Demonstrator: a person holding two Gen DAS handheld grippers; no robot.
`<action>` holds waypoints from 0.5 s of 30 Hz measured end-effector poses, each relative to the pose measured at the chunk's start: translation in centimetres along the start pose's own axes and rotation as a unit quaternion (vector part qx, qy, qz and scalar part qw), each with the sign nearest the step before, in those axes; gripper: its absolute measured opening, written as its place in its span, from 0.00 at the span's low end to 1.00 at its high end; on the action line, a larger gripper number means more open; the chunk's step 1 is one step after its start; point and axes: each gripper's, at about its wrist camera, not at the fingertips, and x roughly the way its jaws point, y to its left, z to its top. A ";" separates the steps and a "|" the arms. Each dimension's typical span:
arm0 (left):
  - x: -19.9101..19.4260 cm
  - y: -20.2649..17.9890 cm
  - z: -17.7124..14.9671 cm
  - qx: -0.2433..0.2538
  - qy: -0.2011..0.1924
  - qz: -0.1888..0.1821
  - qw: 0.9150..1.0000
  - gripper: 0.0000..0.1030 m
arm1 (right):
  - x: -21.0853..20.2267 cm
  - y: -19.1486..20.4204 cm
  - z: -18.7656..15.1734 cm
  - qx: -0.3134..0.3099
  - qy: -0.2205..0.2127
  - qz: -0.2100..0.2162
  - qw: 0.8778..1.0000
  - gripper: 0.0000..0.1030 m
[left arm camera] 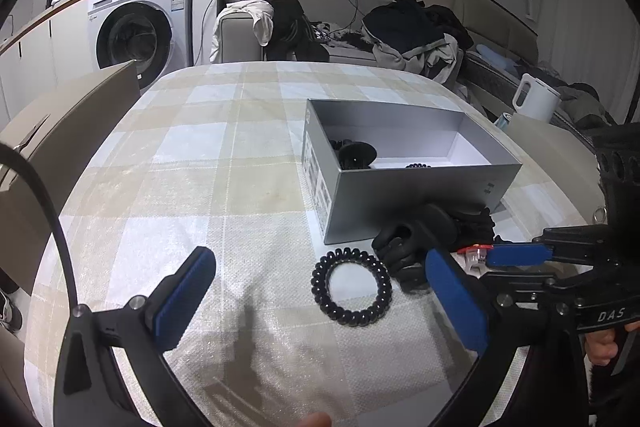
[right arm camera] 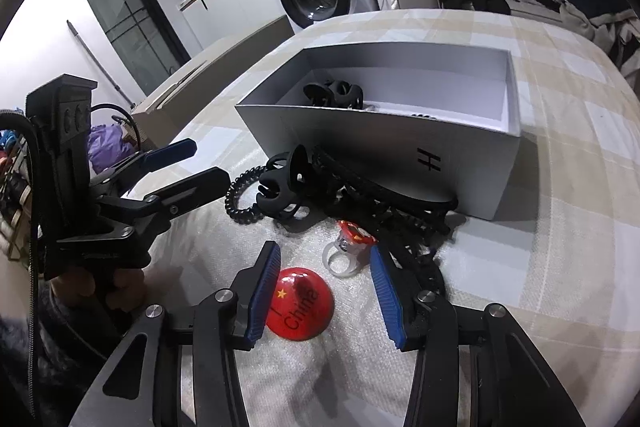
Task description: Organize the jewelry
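Note:
A grey open box point(left arm camera: 420, 187) point(right arm camera: 360, 139) stands on the checked table and holds a black claw clip point(left arm camera: 356, 153) point(right arm camera: 334, 93). In front of it lie a black spiral hair tie point(left arm camera: 352, 287) point(right arm camera: 240, 199), another claw clip point(left arm camera: 404, 243) point(right arm camera: 286, 183) and black bands point(right arm camera: 380, 199). My left gripper point(left arm camera: 324, 295) point(right arm camera: 200, 165) is open wide, its pads on either side of the spiral tie. My right gripper point(right arm camera: 325, 291) is open low over a red round badge point(right arm camera: 300, 303). A clear ring with a red top point(right arm camera: 348, 247) point(left arm camera: 474, 253) lies just past its tips.
A washing machine point(left arm camera: 136, 23) stands behind the table at the left. A sofa heaped with clothes point(left arm camera: 412, 31) runs along the back. A white kettle point(left arm camera: 534, 99) sits at the right, and chair backs point(left arm camera: 72, 115) flank the table.

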 end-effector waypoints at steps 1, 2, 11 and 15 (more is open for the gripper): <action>0.0 0.1 0.0 -0.002 -0.001 0.000 1.000 0.99 | 0.2 0.0 0.1 0.000 0.001 -0.001 1.000 0.40; -0.1 0.1 0.0 -0.004 -0.002 0.000 1.000 0.99 | 0.3 0.0 0.1 0.000 0.000 -0.002 1.000 0.40; 0.0 0.1 0.0 -0.008 -0.001 0.001 1.000 0.99 | 0.8 0.4 0.5 -0.007 -0.005 -0.033 0.999 0.32; 0.0 0.1 0.1 -0.010 0.000 0.000 1.000 0.99 | 0.8 0.2 0.5 0.000 -0.006 -0.045 0.999 0.25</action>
